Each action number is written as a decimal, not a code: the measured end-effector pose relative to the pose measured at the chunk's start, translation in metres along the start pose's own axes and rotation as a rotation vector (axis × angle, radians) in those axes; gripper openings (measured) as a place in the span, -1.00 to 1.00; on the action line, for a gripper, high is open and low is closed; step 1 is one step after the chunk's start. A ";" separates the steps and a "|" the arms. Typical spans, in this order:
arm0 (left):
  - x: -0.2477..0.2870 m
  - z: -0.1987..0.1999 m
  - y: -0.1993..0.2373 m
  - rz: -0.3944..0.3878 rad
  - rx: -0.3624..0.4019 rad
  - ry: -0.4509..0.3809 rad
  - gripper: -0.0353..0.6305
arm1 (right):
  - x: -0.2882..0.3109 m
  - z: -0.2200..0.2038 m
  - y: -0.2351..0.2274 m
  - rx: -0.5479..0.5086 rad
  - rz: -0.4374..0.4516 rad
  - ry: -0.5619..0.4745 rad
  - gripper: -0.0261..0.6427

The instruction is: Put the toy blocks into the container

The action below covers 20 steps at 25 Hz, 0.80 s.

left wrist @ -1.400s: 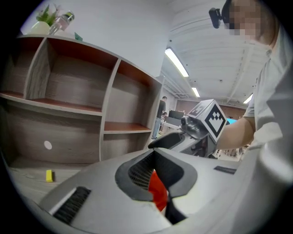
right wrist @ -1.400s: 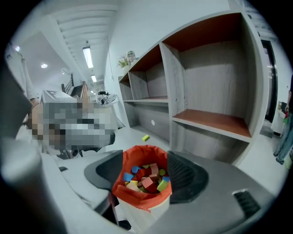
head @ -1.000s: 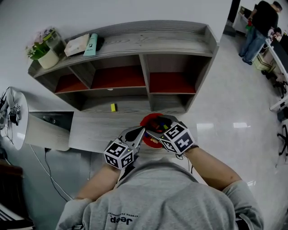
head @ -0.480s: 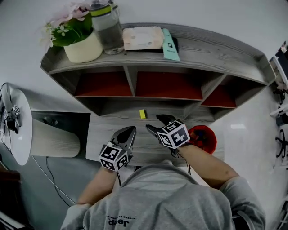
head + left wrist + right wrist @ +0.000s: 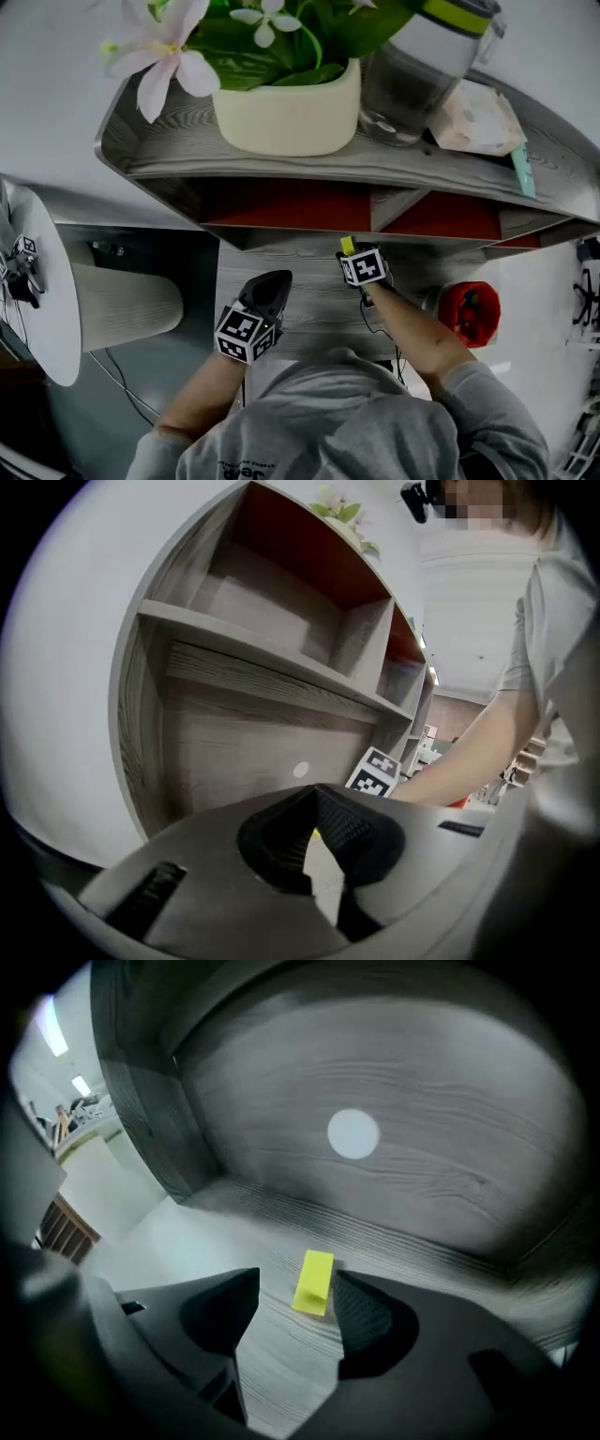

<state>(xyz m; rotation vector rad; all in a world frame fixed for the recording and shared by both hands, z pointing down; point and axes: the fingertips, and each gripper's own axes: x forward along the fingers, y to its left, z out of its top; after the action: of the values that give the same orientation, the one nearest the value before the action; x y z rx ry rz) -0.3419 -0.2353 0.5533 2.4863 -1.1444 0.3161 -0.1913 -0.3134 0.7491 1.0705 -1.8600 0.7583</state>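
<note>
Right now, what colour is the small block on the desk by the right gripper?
Yellow; the small rectangular block shows best in the right gripper view.

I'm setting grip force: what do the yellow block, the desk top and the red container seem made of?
The yellow block: probably plastic, smooth and matte; even colour, crisp edges.
The desk top: grey wood-grain laminate or veneer, matte; streaked grain lines.
The red container: likely plastic; uniform bright red, but too small to be sure.

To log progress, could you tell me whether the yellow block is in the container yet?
Out: the yellow block lies on the desk, well apart from the red container.
</note>
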 end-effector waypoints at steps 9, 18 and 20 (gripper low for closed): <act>-0.013 -0.025 0.019 -0.023 -0.054 0.021 -0.85 | 0.042 -0.013 -0.005 -0.012 -0.041 0.061 -0.18; -0.009 -0.007 -0.015 -0.055 -0.041 -0.024 -0.85 | -0.030 0.016 0.027 0.013 0.129 -0.095 -0.45; -0.004 0.002 -0.032 -0.064 -0.029 -0.037 -0.85 | -0.067 0.033 0.038 0.003 0.192 -0.167 -0.45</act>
<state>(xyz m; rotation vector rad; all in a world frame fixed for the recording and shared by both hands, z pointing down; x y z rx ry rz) -0.3202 -0.2143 0.5422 2.5074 -1.0740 0.2355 -0.2183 -0.2971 0.6709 0.9916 -2.1278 0.8014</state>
